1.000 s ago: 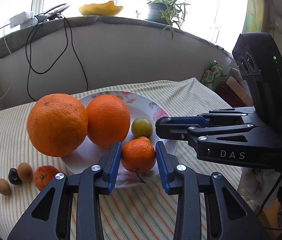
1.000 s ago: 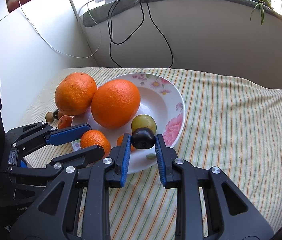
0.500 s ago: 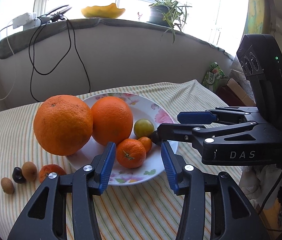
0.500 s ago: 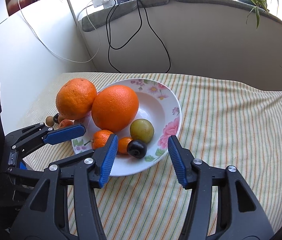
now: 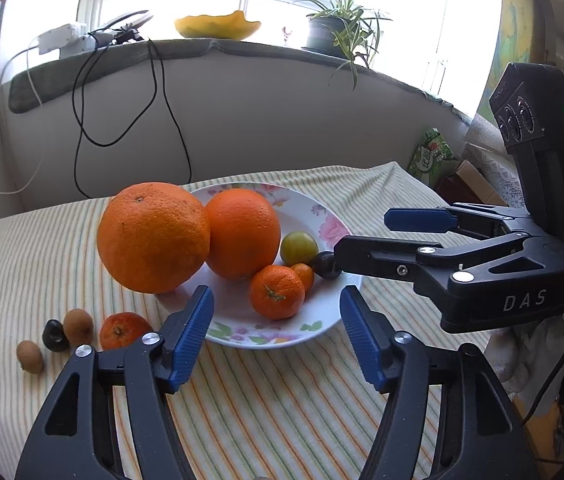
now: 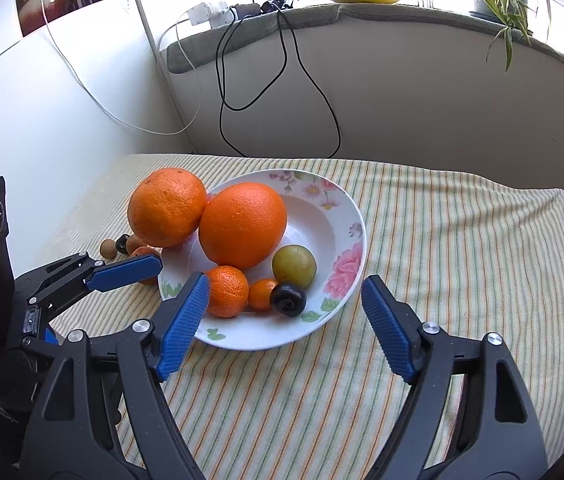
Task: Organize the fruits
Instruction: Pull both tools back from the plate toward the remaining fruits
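A floral white plate (image 5: 266, 340) (image 6: 266, 342) holds an orange (image 5: 242, 232), a green plum (image 5: 298, 247), a tangerine (image 5: 277, 291) (image 6: 226, 290), a tiny orange fruit (image 5: 303, 274) and a dark plum (image 5: 326, 265) (image 6: 287, 298). A bigger orange (image 5: 153, 238) leans on the plate's left rim. My left gripper (image 5: 274, 296) hovers just short of the tangerine, its jaws opening and touching nothing. My right gripper (image 6: 285, 284) (image 5: 361, 234) is at the plate's near right rim, its jaws also opening, with the dark plum lying free ahead of them.
On the striped cloth left of the plate lie another tangerine (image 5: 122, 330), two small brown fruits (image 5: 78, 322) and a small dark fruit (image 5: 54, 334). Behind the table are a wall, hanging cables (image 5: 162, 120) and a sill with a potted plant (image 5: 329, 36).
The left jaws let go of the tangerine and the right jaws let go of the dark plum; both fruits now lie in the plate. Both pairs of jaws have spread wide.
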The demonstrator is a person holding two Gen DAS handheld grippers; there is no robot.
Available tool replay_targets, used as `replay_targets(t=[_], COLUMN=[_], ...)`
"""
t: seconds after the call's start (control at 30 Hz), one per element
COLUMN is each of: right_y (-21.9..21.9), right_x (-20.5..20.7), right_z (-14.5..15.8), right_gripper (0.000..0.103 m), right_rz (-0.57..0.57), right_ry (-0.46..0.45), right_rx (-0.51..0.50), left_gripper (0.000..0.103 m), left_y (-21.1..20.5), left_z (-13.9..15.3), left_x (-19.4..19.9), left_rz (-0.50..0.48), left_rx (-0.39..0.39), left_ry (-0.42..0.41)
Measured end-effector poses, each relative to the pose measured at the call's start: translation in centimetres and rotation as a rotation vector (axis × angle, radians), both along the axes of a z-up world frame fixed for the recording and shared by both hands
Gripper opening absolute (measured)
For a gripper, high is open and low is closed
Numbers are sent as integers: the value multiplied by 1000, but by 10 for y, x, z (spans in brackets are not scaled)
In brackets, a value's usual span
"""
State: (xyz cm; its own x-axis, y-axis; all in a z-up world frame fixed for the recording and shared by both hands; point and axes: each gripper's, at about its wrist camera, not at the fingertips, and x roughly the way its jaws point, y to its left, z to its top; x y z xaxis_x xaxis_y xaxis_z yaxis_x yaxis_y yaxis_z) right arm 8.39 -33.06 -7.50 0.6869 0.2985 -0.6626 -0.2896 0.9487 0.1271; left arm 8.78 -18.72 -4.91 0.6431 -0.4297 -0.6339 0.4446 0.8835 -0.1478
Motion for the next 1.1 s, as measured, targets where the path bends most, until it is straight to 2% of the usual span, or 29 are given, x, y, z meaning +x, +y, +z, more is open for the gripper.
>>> replay_targets(t=[0.6,1.1], right_y=[41,88], right_x=[-27,-42], right_z=[16,13], right_gripper=[87,87], right_rz=[75,209], right_ry=[-41,-36], right_rx=[-17,11], left_gripper=[72,72], left_y=[62,122], left_z=[-1,-7], left_x=[-14,-19], left_rz=[125,238], left_rx=[29,65], left_ry=[-1,17])
